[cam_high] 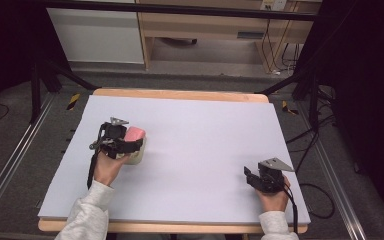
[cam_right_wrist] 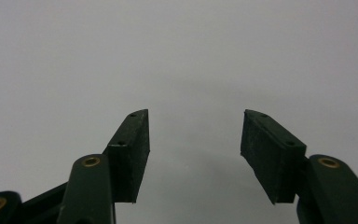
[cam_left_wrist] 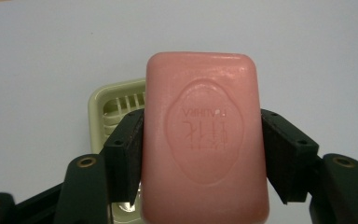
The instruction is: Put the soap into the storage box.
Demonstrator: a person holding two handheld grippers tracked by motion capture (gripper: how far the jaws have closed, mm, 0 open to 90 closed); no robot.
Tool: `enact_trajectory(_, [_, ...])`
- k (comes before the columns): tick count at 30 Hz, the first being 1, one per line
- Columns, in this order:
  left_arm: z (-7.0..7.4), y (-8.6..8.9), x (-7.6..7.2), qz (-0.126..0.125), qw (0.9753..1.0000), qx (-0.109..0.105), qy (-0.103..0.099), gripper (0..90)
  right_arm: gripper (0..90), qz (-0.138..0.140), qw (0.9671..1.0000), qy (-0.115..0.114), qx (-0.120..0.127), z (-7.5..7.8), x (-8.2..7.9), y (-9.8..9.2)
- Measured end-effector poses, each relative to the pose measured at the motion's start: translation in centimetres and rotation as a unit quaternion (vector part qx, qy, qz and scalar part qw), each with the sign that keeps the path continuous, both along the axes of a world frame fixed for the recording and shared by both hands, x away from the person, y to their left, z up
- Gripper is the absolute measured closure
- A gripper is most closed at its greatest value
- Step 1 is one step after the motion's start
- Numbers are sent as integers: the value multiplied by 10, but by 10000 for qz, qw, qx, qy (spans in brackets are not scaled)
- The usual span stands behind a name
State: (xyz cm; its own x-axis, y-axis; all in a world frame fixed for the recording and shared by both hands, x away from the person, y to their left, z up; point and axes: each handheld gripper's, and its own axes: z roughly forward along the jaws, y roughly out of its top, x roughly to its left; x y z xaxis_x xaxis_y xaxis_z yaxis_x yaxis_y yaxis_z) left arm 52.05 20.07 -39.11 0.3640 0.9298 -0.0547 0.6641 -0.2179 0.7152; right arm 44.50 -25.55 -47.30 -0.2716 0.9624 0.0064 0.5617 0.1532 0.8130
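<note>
A pink bar of soap with an embossed oval stamp sits clamped between the two black jaws of my left gripper. Beneath and behind it lies a pale green slotted soap dish on the white table. In the high view the left gripper holds the soap just over the dish, at the table's left side. My right gripper rests near the front right of the table, and its jaws stand apart over bare white surface with nothing between them.
The white table sheet spreads wide between the two hands. A wooden border runs along the far edge. Black stand legs and cables lie on the floor around the table, with wooden furniture behind.
</note>
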Motion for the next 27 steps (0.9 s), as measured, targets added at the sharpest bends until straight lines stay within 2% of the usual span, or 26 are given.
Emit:
enact_trajectory(7, [-5,6,8,103,9999,86,48,370,422,-3,10000,6,14,0,0,0])
enact_trajectory(27, [-24,12,26,333,9991,133,244,369,421,10,10000,12,11,0,1,1])
